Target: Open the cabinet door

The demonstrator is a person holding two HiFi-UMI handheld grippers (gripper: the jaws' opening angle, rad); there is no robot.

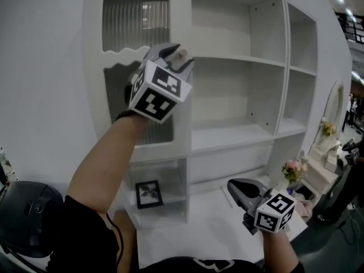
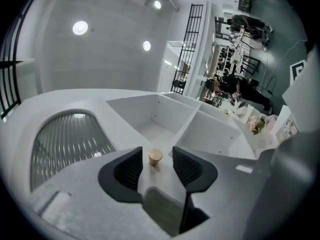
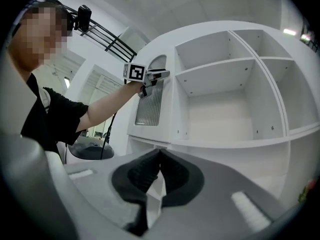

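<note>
While the cabinet door [image 1: 95, 67] sits shut and flush at the unit's upper left, its small tan knob [image 2: 155, 157] stands between the jaws of the left gripper [image 1: 174, 57], which are apart on either side and not yet clamped on it. A pull begun before they close would likely slide off such a small round knob. Even once gripped, a pull off the door's swing could twist it loose. The right gripper [image 3: 159, 159] hangs low with its jaws together on nothing. The open shelves [image 1: 239, 61] beside the door are bare. The cubby below it holds a framed picture [image 1: 149, 194]. Flowers [image 1: 293, 169] stand off to the right.
</note>
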